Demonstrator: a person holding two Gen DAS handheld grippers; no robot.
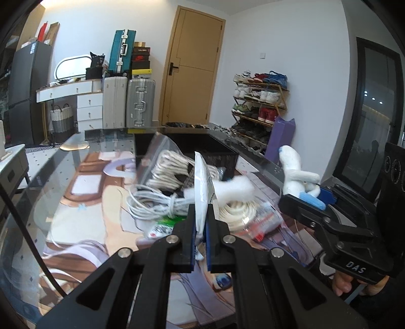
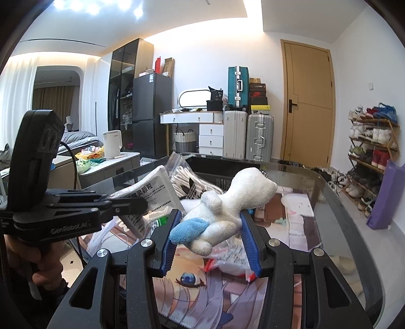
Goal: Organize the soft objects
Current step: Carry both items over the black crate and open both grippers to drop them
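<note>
While left gripper (image 1: 201, 227) pinches white sachet (image 1: 201, 187) by bottom edge above cable pile (image 1: 152, 205), we fear it slips; right wrist view: right gripper (image 2: 211, 227) clamps plush toy (image 2: 227, 205) loosely, could twist free over black bin (image 2: 243, 167).

Bright, even room light; ceiling lights (image 2: 114, 7) blow out white in the right wrist view. Glare sheens the glass tabletop (image 1: 76, 145). Fisheye bends walls, corners go black, and the plastic bag (image 1: 162, 151) smears with motion blur.
</note>
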